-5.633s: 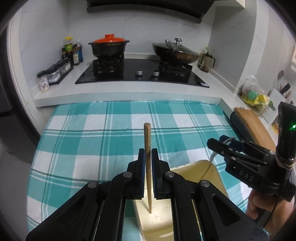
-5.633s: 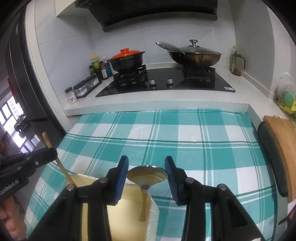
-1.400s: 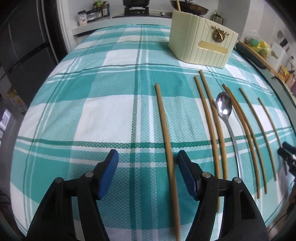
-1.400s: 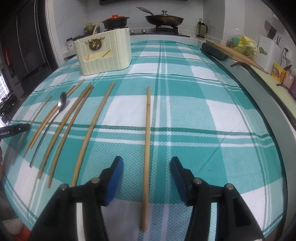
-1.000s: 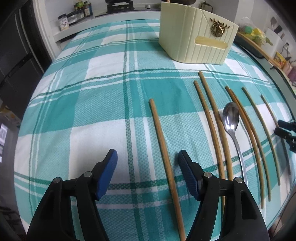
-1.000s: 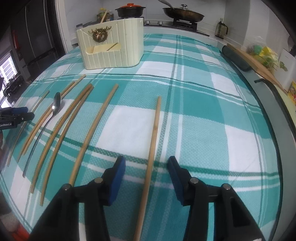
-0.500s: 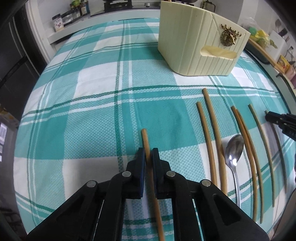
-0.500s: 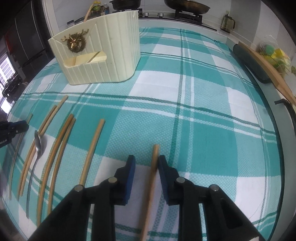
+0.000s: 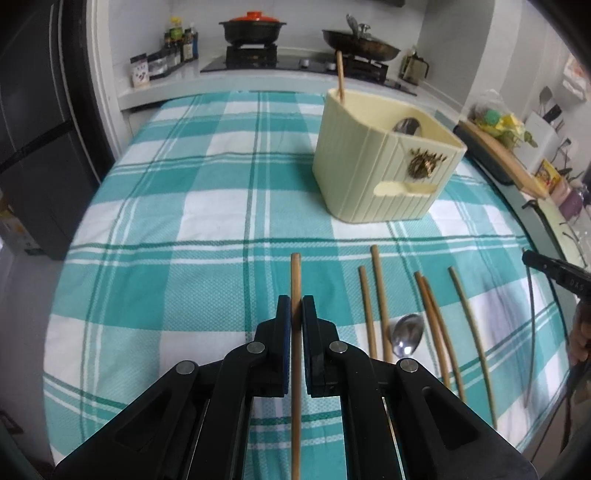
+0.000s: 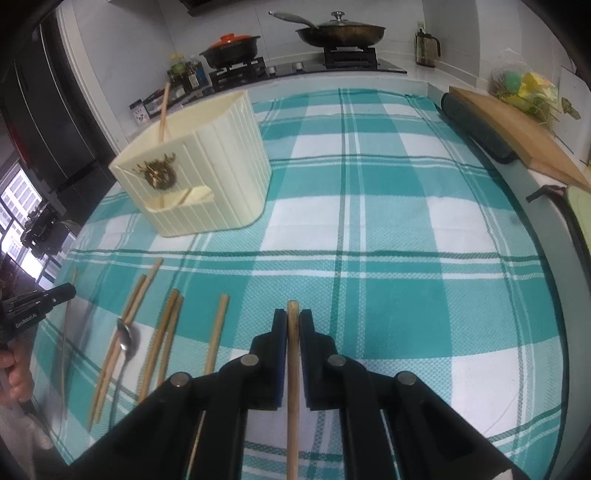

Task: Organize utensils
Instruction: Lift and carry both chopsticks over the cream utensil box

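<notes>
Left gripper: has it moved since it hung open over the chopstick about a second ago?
Yes. The left gripper has shut on a chopstick and risen, tilting up: the cream holder sits lower in view.

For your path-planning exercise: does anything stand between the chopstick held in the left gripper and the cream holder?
Nothing visible does. Only bare checked cloth lies between the chopstick in the left gripper and the holder.

My left tool [image 9: 296,314] is black with blue pads [image 9: 283,325], and so is my right tool [image 10: 293,325]. Each pinches a light brown wooden chopstick [image 9: 295,280]. The cloth [image 9: 207,206] over the worktop is a teal and white check with thin dark green lines. The ribbed holder [image 9: 369,162] is cream with a brass-coloured emblem [image 9: 424,164]. The spoon [image 9: 406,334] is shiny silver. The far pot [image 9: 253,27] is black with an orange-red lid.
</notes>
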Demonstrator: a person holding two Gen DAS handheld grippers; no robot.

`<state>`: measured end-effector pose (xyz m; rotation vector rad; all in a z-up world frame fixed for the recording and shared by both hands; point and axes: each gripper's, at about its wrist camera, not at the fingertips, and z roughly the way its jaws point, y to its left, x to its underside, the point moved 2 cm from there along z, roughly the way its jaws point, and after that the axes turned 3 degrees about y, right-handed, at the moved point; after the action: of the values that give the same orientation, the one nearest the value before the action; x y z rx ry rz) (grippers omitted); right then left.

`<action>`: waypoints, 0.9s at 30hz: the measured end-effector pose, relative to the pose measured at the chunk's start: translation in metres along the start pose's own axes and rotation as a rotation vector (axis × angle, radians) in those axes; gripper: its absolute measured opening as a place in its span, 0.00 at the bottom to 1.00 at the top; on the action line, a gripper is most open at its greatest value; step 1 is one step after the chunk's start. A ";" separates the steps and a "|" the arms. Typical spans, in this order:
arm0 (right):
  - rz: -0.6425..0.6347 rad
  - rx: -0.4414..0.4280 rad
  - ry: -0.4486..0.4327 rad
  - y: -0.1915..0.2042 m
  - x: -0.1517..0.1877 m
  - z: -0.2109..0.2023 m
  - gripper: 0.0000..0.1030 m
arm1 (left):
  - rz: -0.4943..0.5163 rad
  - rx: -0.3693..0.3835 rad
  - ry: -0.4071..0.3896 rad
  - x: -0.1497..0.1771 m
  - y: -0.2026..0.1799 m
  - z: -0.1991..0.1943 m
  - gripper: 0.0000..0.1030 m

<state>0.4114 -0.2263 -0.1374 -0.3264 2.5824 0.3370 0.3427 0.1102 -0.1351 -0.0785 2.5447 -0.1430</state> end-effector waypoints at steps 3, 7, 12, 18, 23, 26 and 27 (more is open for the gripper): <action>-0.025 -0.027 -0.058 0.008 -0.006 -0.036 0.07 | 0.009 0.035 -0.065 -0.005 -0.003 -0.038 0.04; -0.067 -0.052 -0.142 0.020 -0.010 -0.084 0.07 | 0.017 0.075 -0.140 -0.010 -0.006 -0.082 0.04; -0.122 -0.066 -0.240 0.037 -0.008 -0.134 0.07 | 0.021 0.109 -0.215 -0.014 -0.012 -0.120 0.04; -0.158 -0.051 -0.360 0.057 -0.009 -0.169 0.07 | 0.040 0.130 -0.269 -0.025 -0.025 -0.142 0.04; -0.175 -0.037 -0.431 0.071 -0.020 -0.182 0.07 | 0.037 0.146 -0.290 -0.046 -0.030 -0.153 0.04; -0.179 -0.043 -0.455 0.078 -0.035 -0.190 0.07 | 0.037 0.146 -0.316 -0.064 -0.032 -0.162 0.04; -0.185 -0.043 -0.466 0.080 -0.041 -0.193 0.07 | 0.037 0.146 -0.326 -0.072 -0.033 -0.166 0.04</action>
<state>0.3347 -0.2016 0.0593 -0.4406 2.0743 0.3546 0.3102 0.0974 0.0451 0.0030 2.2028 -0.2779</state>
